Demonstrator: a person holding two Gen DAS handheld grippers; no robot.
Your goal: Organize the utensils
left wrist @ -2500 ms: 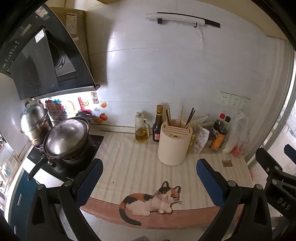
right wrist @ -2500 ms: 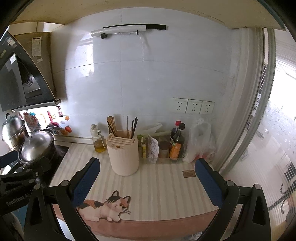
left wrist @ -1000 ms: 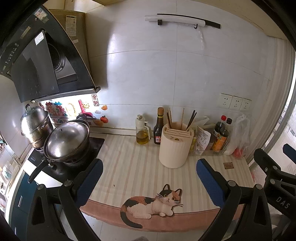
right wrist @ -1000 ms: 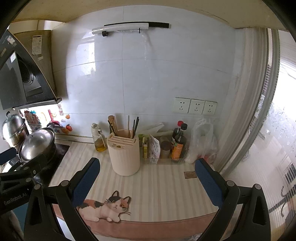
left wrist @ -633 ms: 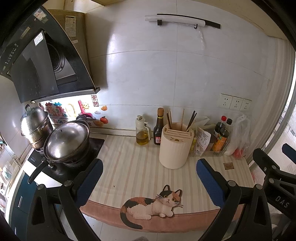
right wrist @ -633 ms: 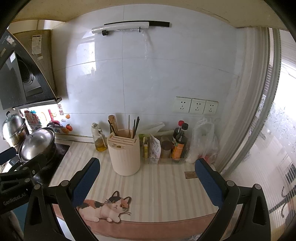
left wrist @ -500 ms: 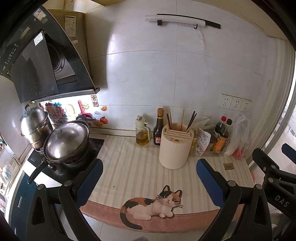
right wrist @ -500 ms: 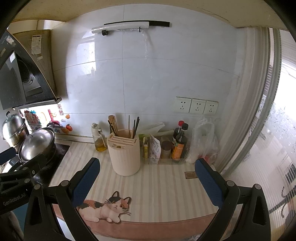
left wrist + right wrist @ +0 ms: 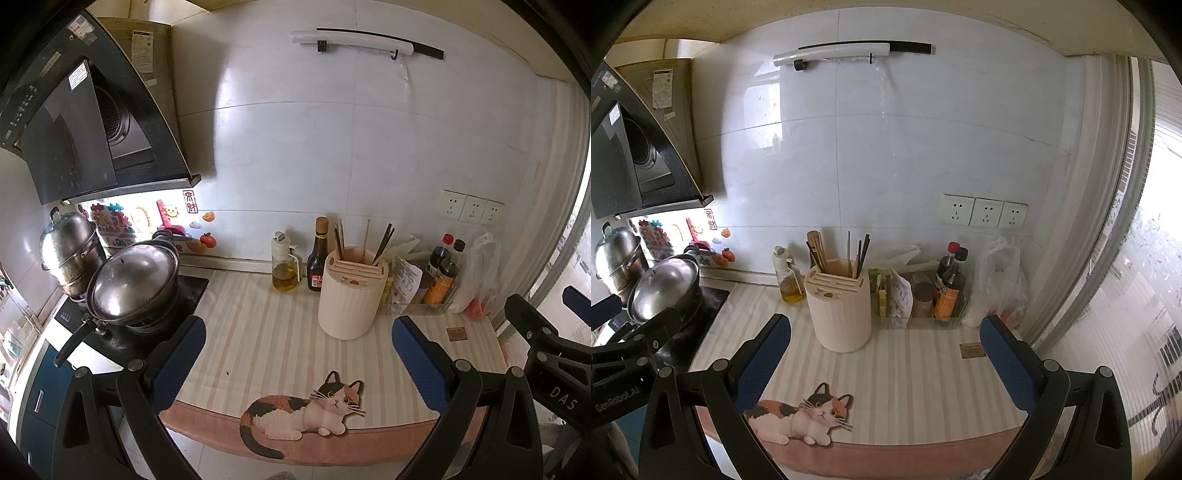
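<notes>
Two grippers hang above the near edge of a kitchen counter [image 9: 266, 332], both with jaws spread wide and holding nothing. From the left gripper [image 9: 297, 339], the counter shows a pale striped mat [image 9: 258, 314] with a pink border and a printed cat [image 9: 306, 410] at its front edge. A cream utensil holder [image 9: 351, 295] stands upright toward the back of the mat, with chopsticks [image 9: 384, 240] and a few other sticks poking out of its top. Just left of it stand a dark sauce bottle [image 9: 319, 258] and an oil bottle [image 9: 284, 262]. To its right, a clear tray [image 9: 923, 314] holds bottles and packets, with a plastic bag [image 9: 997, 280] beside it. At far left, a lidded wok [image 9: 133, 280] sits on a black stove [image 9: 147, 314], a steel steamer pot [image 9: 70, 251] behind it, a range hood [image 9: 81, 125] above. White tiles cover the wall, which carries three sockets [image 9: 984, 213] and a high rail [image 9: 849, 51]. From the right gripper [image 9: 886, 336], a bright window [image 9: 1145, 258] fills the right side.
</notes>
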